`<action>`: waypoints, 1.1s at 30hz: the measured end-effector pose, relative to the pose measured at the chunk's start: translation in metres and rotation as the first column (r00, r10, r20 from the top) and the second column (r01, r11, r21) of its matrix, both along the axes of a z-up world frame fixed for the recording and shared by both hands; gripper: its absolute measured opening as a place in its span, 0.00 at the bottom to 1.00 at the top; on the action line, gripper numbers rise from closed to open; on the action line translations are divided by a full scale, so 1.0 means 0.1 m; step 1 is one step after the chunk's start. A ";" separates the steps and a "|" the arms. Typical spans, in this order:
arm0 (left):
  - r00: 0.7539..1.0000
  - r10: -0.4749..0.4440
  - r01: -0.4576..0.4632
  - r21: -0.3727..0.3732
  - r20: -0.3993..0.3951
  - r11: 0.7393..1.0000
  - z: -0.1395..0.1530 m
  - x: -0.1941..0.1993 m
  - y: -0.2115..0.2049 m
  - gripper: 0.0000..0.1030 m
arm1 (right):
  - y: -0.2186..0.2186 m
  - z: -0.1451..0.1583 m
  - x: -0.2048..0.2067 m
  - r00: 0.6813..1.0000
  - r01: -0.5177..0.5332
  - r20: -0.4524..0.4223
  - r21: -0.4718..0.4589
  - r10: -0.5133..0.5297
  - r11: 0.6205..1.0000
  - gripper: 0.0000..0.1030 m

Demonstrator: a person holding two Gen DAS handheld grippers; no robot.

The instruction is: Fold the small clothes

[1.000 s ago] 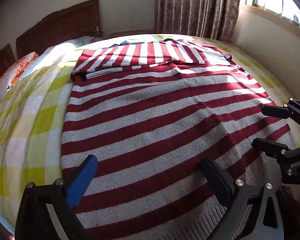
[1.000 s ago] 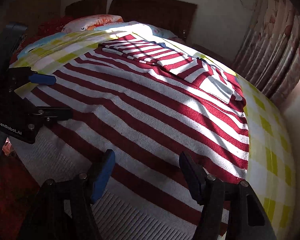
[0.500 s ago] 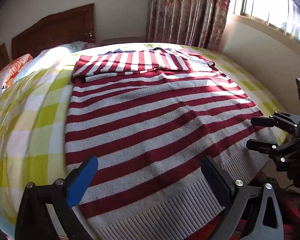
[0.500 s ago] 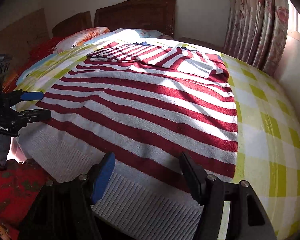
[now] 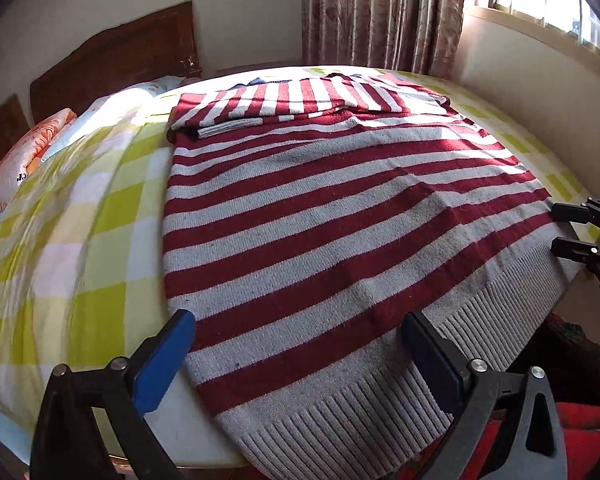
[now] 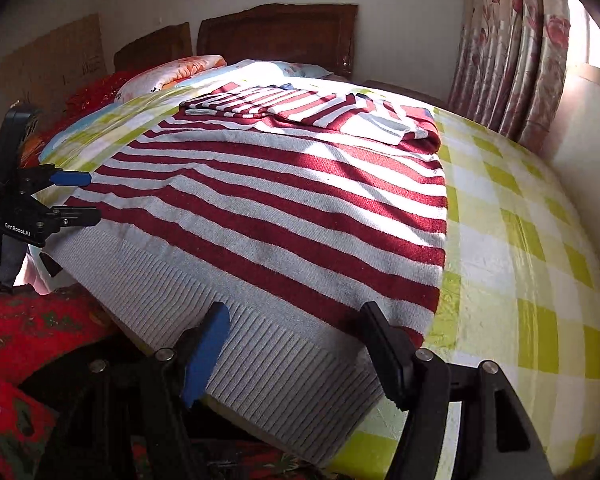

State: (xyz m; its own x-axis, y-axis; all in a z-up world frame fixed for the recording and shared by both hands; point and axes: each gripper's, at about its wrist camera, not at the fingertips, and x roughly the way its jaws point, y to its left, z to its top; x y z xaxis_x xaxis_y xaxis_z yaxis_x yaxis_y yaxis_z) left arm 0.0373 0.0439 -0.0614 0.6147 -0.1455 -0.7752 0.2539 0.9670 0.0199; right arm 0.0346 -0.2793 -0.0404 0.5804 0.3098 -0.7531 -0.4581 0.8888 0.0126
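Observation:
A red and grey striped sweater lies flat on the bed, its ribbed grey hem hanging over the near edge and its sleeves folded across the far end. It also shows in the right wrist view. My left gripper is open and empty, just before the hem's left part. My right gripper is open and empty, before the hem's right corner. Each gripper shows in the other's view, the right one and the left one, both open.
The bed has a yellow-green checked sheet. Pillows lie by a wooden headboard. Floral curtains and a window wall stand to the right. Red fabric lies below the bed's edge.
Both grippers have drawn back from over the sweater toward the near bed edge, so the hem now lies just ahead of the fingers. Both stay open. The sweater has not moved.

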 end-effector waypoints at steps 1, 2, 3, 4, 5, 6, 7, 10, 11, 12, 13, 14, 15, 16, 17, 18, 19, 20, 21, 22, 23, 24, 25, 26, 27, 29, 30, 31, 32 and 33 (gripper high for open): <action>1.000 -0.003 0.003 0.002 0.009 1.000 0.01 -0.03 -0.01 1.00 | -0.02 0.01 -0.01 1.000 0.023 0.003 -0.008 -0.023 1.000 0.66; 1.000 -0.019 0.019 0.002 0.019 1.000 0.02 -0.06 -0.03 1.00 | -0.01 0.02 -0.02 0.999 0.034 0.002 -0.006 -0.034 0.999 0.66; 0.999 -0.041 0.041 0.006 0.028 0.999 0.02 -0.09 -0.07 1.00 | 0.02 0.04 -0.03 1.000 0.021 0.002 0.013 -0.021 1.000 0.66; 0.997 -0.068 0.067 0.023 0.033 0.997 0.01 -0.10 -0.13 1.00 | 0.08 0.07 -0.06 1.000 -0.012 0.009 0.046 0.012 0.999 0.66; 0.996 -0.080 0.078 0.043 0.045 0.996 0.01 -0.12 -0.18 1.00 | 0.17 0.09 -0.10 0.998 -0.054 0.018 0.068 0.053 0.996 0.66; 0.995 -0.083 0.079 0.056 0.055 0.995 0.02 -0.12 -0.20 1.00 | 0.28 0.09 -0.13 0.995 -0.095 0.027 0.070 0.094 0.993 0.66; 0.995 -0.084 0.081 0.055 0.054 0.995 0.02 -0.11 -0.20 1.00 | 0.40 0.07 -0.16 0.991 -0.132 0.034 0.047 0.130 0.990 0.66; 0.998 -0.061 0.062 -0.028 0.012 0.998 -0.03 -0.04 -0.06 1.00 | 0.57 -0.03 -0.18 0.986 -0.153 0.065 -0.019 0.154 0.988 0.67; 0.999 -0.049 0.049 -0.049 0.016 0.998 -0.02 -0.04 -0.01 1.00 | 0.54 -0.03 -0.15 0.988 -0.148 0.048 0.001 0.148 0.989 0.67; 0.999 -0.039 0.040 -0.048 0.016 0.998 -0.03 -0.04 0.02 1.00 | 0.48 -0.03 -0.13 0.991 -0.128 0.046 0.014 0.128 0.992 0.67; 0.999 -0.046 0.047 -0.049 0.020 0.998 -0.03 -0.06 0.02 1.00 | 0.41 -0.03 -0.12 0.994 -0.103 0.046 0.003 0.103 0.995 0.67; 0.998 -0.050 0.051 -0.041 0.024 0.998 -0.03 -0.07 0.02 1.00 | 0.34 -0.03 -0.12 0.995 -0.092 0.046 0.004 0.092 0.996 0.67; 0.998 -0.048 0.049 -0.036 0.029 0.998 -0.03 -0.09 0.02 1.00 | 0.26 -0.03 -0.12 0.996 -0.077 0.044 0.001 0.076 0.997 0.67; 0.999 -0.044 0.045 -0.033 0.031 0.998 -0.03 -0.10 0.02 1.00 | 0.17 -0.03 -0.12 0.998 -0.051 0.045 0.002 0.051 0.999 0.67; 0.999 -0.037 0.038 -0.027 0.031 0.999 -0.02 -0.10 0.02 1.00 | 0.09 -0.02 -0.12 0.999 -0.029 0.042 0.006 0.029 1.000 0.67; 0.999 -0.027 0.028 -0.021 0.030 0.999 -0.02 -0.10 0.03 1.00 | 0.02 -0.02 -0.11 0.999 -0.008 0.038 0.012 0.008 1.000 0.67; 1.000 -0.017 0.017 -0.021 0.026 1.000 -0.02 -0.11 0.05 1.00 | -0.04 -0.01 -0.11 0.999 0.014 0.035 0.009 -0.014 1.000 0.67; 1.000 -0.004 0.005 -0.022 0.025 1.000 -0.01 -0.12 0.08 1.00 | -0.08 -0.01 -0.12 0.999 0.032 0.035 0.002 -0.032 0.999 0.66; 0.999 0.016 -0.015 -0.023 0.032 1.000 0.00 -0.13 0.12 1.00 | -0.12 0.02 -0.12 0.998 0.040 0.038 0.007 -0.041 0.999 0.65; 0.998 0.037 -0.035 -0.029 0.052 0.999 0.03 -0.17 0.17 1.00 | -0.17 0.06 -0.14 0.997 0.051 0.052 0.028 -0.052 0.998 0.65; 0.996 0.055 -0.052 -0.046 0.066 0.998 0.05 -0.20 0.23 1.00 | -0.22 0.09 -0.15 0.995 0.069 0.063 0.047 -0.072 0.996 0.65; 0.994 0.080 -0.075 -0.067 0.071 0.995 0.07 -0.21 0.32 1.00 | -0.30 0.12 -0.15 0.992 0.100 0.068 0.065 -0.105 0.993 0.65; 0.992 0.107 -0.101 -0.087 0.066 0.991 0.07 -0.22 0.41 1.00 | -0.38 0.13 -0.13 0.987 0.140 0.064 0.073 -0.145 0.987 0.65; 0.990 0.130 -0.124 -0.109 0.049 0.986 0.05 -0.21 0.49 1.00 | -0.46 0.11 -0.11 0.982 0.179 0.049 0.078 -0.183 0.981 0.65; 0.989 0.145 -0.140 -0.134 0.026 0.981 0.03 -0.19 0.57 1.00 | -0.54 0.09 -0.08 0.977 0.209 0.024 0.088 -0.212 0.974 0.65; 0.987 0.159 -0.154 -0.173 0.014 0.973 0.02 -0.20 0.66 1.00 | -0.70 0.02 -0.05 0.966 0.260 -0.048 0.136 -0.256 0.956 0.65; 0.988 0.157 -0.152 -0.179 0.010 0.972 0.02 -0.21 0.67 1.00 | -0.75 0.02 -0.08 0.965 0.263 -0.044 0.173 -0.259 0.949 0.65; 0.988 0.151 -0.146 -0.175 0.015 0.974 0.02 -0.22 0.66 1.00 | -0.77 0.01 -0.10 0.965 0.261 -0.053 0.189 -0.256 0.947 0.65; 0.990 0.140 -0.136 -0.165 0.015 0.977 0.01 -0.23 0.64 1.00 | -0.75 0.02 -0.13 0.968 0.251 -0.052 0.192 -0.246 0.949 0.65; 0.992 0.125 -0.121 -0.151 0.017 0.981 0.00 -0.24 0.60 1.00 | -0.72 0.02 -0.15 0.973 0.232 -0.052 0.190 -0.226 0.954 0.65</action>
